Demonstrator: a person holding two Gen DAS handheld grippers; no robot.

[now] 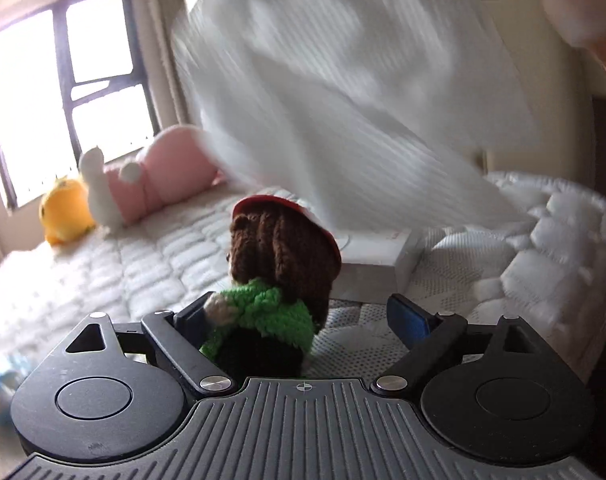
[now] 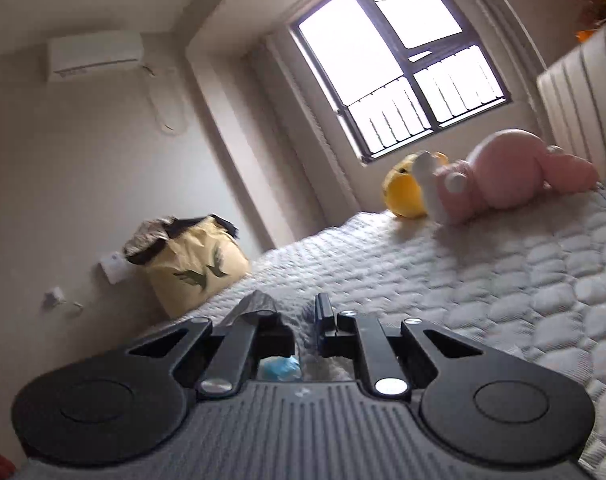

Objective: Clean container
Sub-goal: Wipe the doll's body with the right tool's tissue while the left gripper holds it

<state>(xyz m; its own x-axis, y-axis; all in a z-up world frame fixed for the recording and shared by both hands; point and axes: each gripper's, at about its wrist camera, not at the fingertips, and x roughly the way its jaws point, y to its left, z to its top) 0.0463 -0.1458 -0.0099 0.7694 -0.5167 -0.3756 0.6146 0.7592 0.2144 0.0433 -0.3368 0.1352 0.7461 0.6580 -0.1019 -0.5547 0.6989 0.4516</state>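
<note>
a quilted white mattress (image 1: pixel 151 256) fills most of both views, running back to a bright window (image 2: pixel 399 60) with dark frames. high on the wall in the right wrist view hangs a white air conditioner (image 2: pixel 95 56), and beside the bed stands a cream bag (image 2: pixel 195 264) printed with dark birds, clothes spilling from its top.

in the left wrist view a big sheet of white ribbed cloth (image 1: pixel 343 92) hangs blurred across the upper middle, its lower edge reaching down over a flat white box (image 1: pixel 379 256) that lies on the mattress — the likely container, partly hidden behind the doll. whether the cloth touches the box cannot be told.

by the window a pink plush (image 2: pixel 503 176) lies against a white plush (image 1: pixel 99 188) and a yellow plush (image 1: pixel 63 212), all touching.

the left gripper (image 1: pixel 303 316) has its jaws spread wide, with a knitted doll (image 1: pixel 279 276) — brown hair, red cap, green top — upright between them, close against the left finger (image 1: pixel 191 316) and clear of the right one.

the right gripper (image 2: pixel 295 312), low over the mattress, has its jaws nearly together with a narrow gap; nothing can be seen gripped. a small blue crumpled thing (image 2: pixel 281 368) shows just behind the fingers.
</note>
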